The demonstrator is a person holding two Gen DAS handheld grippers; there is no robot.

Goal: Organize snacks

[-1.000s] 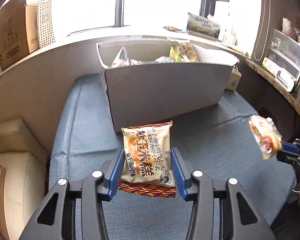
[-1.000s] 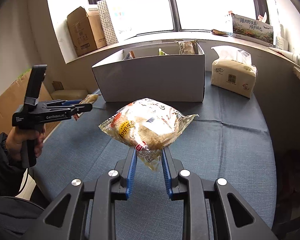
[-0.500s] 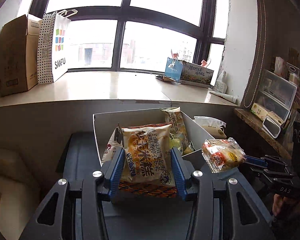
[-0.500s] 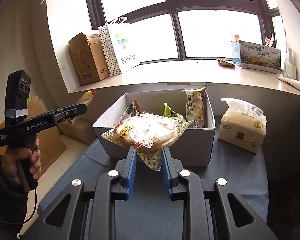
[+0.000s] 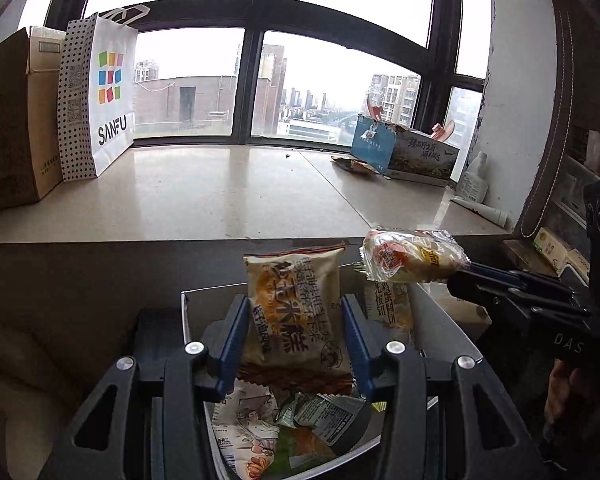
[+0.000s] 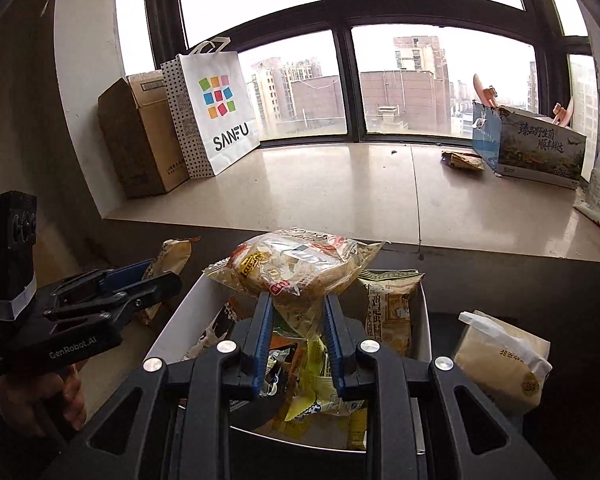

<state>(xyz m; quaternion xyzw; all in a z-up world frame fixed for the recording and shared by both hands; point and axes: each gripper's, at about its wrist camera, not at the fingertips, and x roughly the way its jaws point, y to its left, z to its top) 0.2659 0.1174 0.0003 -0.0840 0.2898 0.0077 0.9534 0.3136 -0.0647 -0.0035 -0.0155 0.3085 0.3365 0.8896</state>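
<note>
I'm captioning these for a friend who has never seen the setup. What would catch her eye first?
Two snack packets held in mid-air: the left gripper clamps a beige rice cake packet, and the right gripper pinches a clear-wrapped bun. Both hang over the white box already full of snacks. Behind, a white shopping bag stands on the windowsill.

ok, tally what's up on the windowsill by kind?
Brown cardboard box: 1
White SANFU paper shopping bag: 1
Printed blue carton with Chinese text: 1
Crumpled brown wrapper: 1
Total: 4, leaving out the small items at the far right edge, too cropped to identify.
</note>
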